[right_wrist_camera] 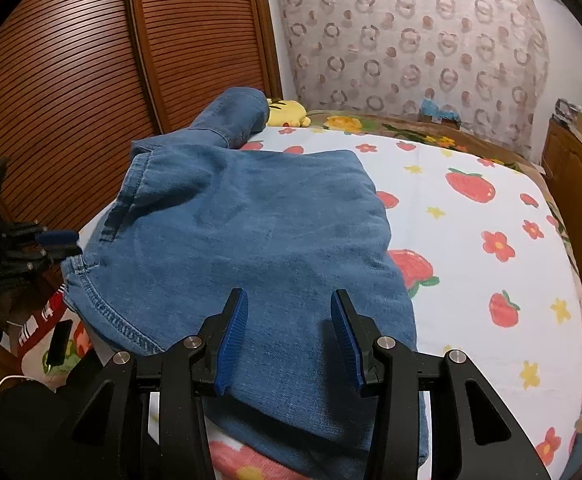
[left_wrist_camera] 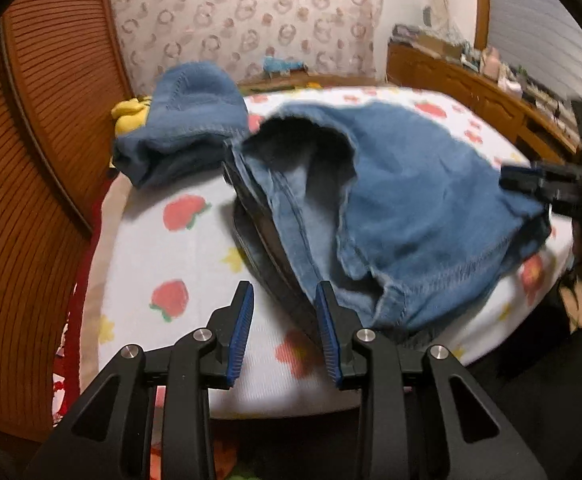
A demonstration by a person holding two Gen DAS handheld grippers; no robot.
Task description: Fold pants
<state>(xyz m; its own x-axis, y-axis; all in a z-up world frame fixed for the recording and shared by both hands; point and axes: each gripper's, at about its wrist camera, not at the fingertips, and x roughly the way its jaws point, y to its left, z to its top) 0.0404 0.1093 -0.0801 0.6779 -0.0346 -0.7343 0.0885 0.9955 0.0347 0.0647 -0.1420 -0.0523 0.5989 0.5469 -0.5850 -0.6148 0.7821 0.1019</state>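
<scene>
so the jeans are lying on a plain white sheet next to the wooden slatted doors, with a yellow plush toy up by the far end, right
Not quite: the sheet isn't plain. The right wrist view shows it is white but printed with red strawberries and small flowers. The rest stands: the jeans lie on it near the wooden slatted doors, with the yellow plush toy at the far end.

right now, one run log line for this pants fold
stage: fold underway | jeans: bunched on bed | left claw: open, empty, beside jeans | right claw: open over jeans
</scene>
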